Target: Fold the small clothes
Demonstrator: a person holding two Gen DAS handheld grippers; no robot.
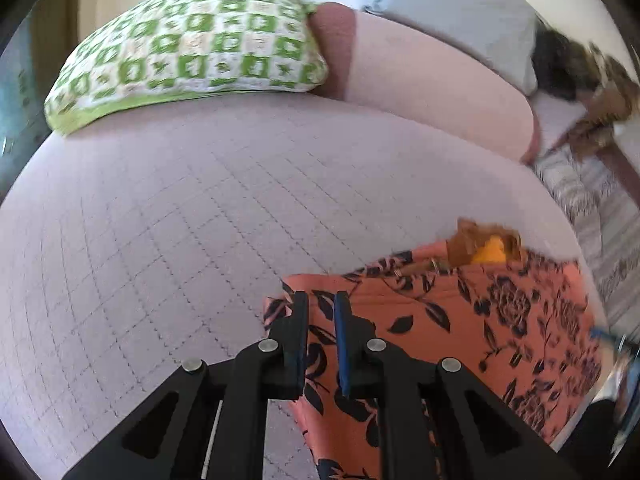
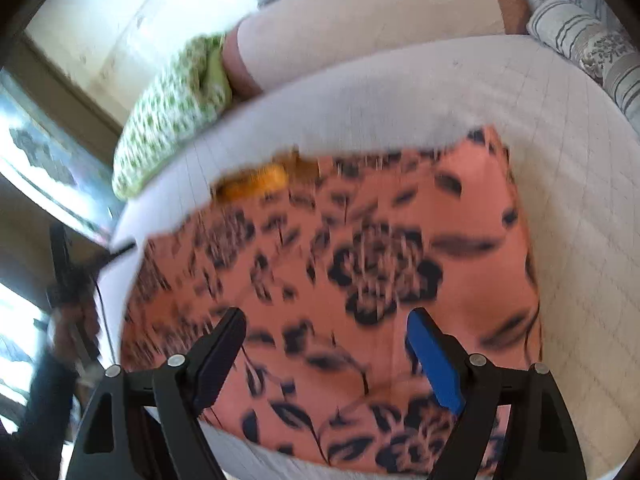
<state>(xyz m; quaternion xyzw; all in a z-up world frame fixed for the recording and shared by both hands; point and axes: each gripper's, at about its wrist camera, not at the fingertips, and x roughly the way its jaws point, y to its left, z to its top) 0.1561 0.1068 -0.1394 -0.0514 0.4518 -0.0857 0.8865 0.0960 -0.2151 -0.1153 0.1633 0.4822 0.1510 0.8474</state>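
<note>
The coral floral garment [image 2: 360,280] lay spread on the quilted bed [image 1: 160,220], ready for folding. The left claw [image 1: 322,300], nearly closed, hovered at its corner; whether it pinched cloth I cannot tell. The right claw [image 2: 326,316] gaped wide above, empty

No readable txt, labels or nos. anywhere in either view.

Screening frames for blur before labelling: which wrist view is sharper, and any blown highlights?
Left wrist view: mostly sharp; quilt stitching and green checked pillow crisp, only the far right edge smears. Right wrist view: heavy motion blur across the coral floral garment, though the right tool itself stays sharp; the wall top left is overexposed.
</note>
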